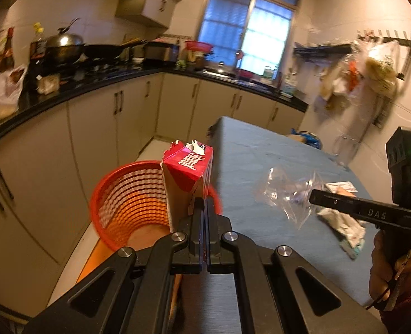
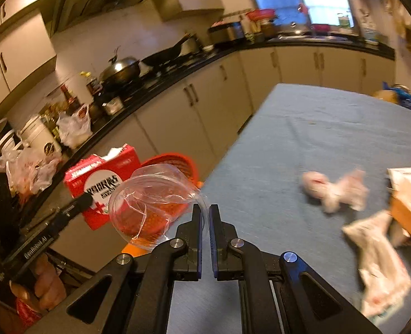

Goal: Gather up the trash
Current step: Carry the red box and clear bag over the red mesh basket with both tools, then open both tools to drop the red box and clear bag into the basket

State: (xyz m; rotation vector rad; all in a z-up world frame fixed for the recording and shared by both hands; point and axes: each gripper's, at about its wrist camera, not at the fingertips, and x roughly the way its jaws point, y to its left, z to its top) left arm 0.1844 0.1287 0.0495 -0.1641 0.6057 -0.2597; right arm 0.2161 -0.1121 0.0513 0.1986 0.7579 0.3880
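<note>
Red carton: the left gripper [image 1: 204,208] pinches a torn red cardboard box [image 1: 188,167] at one thin edge, at frame centre, held just above the basket's near rim.
Clear plastic: the right gripper [image 2: 204,213] is clamped on a crinkled transparent bag [image 2: 152,192], glossy and limp, left of centre, hanging in front of the basket.
Basket: an orange-red lattice plastic trash basket [image 1: 127,194], round and tapered, sits lower left beside the table; what shows of its inside looks bare.
Progress: judged early to middle; both pieces are lifted, neither dropped in yet.
Left to do: crumpled white wrappers [image 2: 333,189], soft and creased, lie at right on the matte blue-grey tablecloth [image 2: 303,128].
</note>
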